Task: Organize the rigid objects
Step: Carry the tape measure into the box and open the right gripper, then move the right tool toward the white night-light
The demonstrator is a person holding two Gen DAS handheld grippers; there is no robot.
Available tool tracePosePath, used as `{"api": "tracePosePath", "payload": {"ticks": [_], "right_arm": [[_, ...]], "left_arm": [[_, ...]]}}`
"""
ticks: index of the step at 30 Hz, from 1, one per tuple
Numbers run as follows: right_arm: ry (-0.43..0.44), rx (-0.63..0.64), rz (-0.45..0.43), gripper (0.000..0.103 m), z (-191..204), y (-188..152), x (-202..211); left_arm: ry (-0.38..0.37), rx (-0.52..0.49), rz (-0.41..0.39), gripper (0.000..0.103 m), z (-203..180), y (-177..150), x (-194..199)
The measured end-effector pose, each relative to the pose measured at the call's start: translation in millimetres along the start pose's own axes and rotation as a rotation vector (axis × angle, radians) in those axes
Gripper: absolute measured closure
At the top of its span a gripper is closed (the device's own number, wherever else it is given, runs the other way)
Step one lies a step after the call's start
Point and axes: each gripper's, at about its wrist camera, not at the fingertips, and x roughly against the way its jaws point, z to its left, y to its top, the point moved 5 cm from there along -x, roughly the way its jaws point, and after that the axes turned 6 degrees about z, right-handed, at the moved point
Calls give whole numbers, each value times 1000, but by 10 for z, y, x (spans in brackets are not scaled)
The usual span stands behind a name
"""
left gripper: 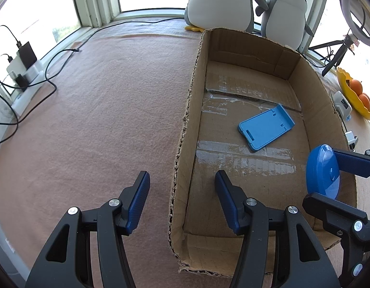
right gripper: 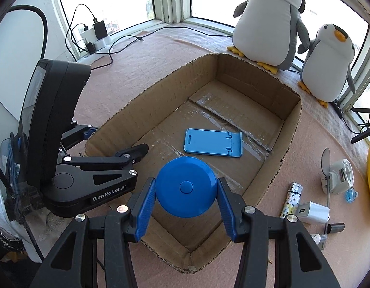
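My right hand-held gripper [right gripper: 186, 200] is clamped on a blue disc [right gripper: 185, 186] above the near end of the cardboard box [right gripper: 289, 141], where a blue phone stand [right gripper: 212, 143] lies. Only its camera shows small items [right gripper: 311, 212] on the counter, right. My left hand-held gripper [left gripper: 182, 200] straddles the box's left wall, fingers apart.

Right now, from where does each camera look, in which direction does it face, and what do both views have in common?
Left wrist: sits on the left gripper, faces the windows over the cardboard box's left wall; its own open fingers show, and the right gripper at the right edge.
Right wrist: sits on the right gripper, looks down into the box; its fingers clamp the blue round case, and the left gripper shows on the left.
Shared: box, blue phone stand, round case, two plush penguins.
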Motion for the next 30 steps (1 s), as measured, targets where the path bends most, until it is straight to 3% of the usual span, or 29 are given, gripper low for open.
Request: {"api": "tracePosePath", "payload": {"ticks": [12,19,23,30], "right_arm": [[21,-36,-18,56,-55,16,60],[56,-86,-75,53,-144,-68,345],[65,-153,-111,46,-356,-183,542],[-13,-304,-133,43,-975,-499,773]], "left_arm": [[1,2,-1,45,16,-7,-5],[1,1,-1,46,18,-8,-6],[1,-1,-1,45,22,-11,-13],[6,-7,-2,45,25,-15,-22]]}}
